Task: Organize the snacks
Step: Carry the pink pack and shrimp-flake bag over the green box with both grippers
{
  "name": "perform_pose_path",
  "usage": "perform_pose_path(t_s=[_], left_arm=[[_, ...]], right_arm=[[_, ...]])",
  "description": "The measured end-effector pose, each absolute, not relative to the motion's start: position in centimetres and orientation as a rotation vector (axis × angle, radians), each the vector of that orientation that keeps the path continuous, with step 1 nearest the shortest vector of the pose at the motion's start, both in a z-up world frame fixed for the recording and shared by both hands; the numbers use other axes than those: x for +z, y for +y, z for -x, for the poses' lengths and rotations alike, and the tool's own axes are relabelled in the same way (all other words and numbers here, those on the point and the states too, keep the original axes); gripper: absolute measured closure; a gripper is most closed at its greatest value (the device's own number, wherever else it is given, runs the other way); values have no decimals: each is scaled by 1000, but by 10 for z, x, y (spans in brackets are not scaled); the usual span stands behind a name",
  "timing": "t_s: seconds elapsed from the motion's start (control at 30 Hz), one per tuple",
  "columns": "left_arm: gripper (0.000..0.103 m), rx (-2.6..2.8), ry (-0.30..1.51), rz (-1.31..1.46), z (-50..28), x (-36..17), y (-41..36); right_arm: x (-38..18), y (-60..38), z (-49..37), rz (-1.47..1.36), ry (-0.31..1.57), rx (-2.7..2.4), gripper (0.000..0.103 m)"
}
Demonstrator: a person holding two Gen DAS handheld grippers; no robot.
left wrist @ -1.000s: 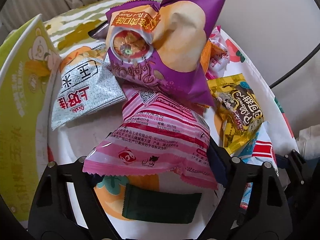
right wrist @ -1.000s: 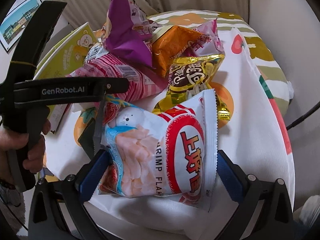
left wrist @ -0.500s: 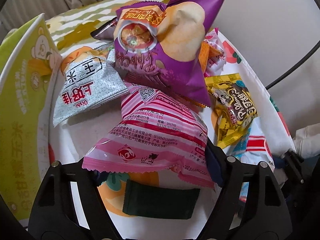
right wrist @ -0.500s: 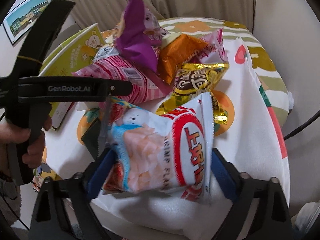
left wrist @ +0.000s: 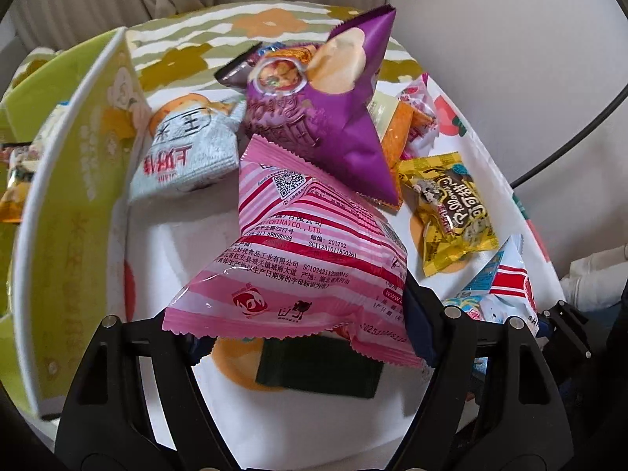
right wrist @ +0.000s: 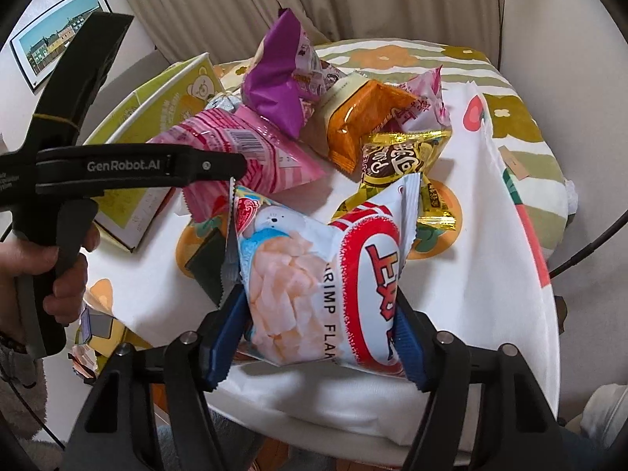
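Snacks (left wrist: 345, 125) lie heaped on the round table (right wrist: 471, 294) beside a green box (left wrist: 70, 196). My left gripper (left wrist: 310, 337) pinches the pink striped bag (left wrist: 314, 259), lifted over a dark packet (left wrist: 318, 369). My right gripper (right wrist: 318, 337) is closing on the shrimp flakes bag (right wrist: 325, 274), pads pressing its sides.

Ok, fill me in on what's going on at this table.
A person is sorting snacks with two handheld grippers. The left gripper pinches a pink striped bag; the right gripper is closing on a white shrimp flakes bag, its pads pressing the sides. More packets lie heaped on the table, beside an open green box.
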State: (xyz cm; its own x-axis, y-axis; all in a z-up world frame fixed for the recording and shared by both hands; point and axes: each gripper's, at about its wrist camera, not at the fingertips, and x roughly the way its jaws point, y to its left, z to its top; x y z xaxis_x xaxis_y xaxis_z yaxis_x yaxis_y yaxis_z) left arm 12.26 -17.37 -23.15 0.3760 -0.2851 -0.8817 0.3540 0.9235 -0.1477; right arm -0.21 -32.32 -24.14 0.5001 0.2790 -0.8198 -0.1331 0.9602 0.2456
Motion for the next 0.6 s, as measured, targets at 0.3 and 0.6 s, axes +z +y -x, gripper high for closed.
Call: perform_pose_path(t_s=[0.3, 0.6], left_arm=[[28, -418, 1043, -36, -103, -180, -154], [28, -398, 909, -3, -101, -109, -113]], right_arm=[[-200, -327, 13, -137, 966, 225, 39], [-141, -308, -4, -103, 868, 237, 39]])
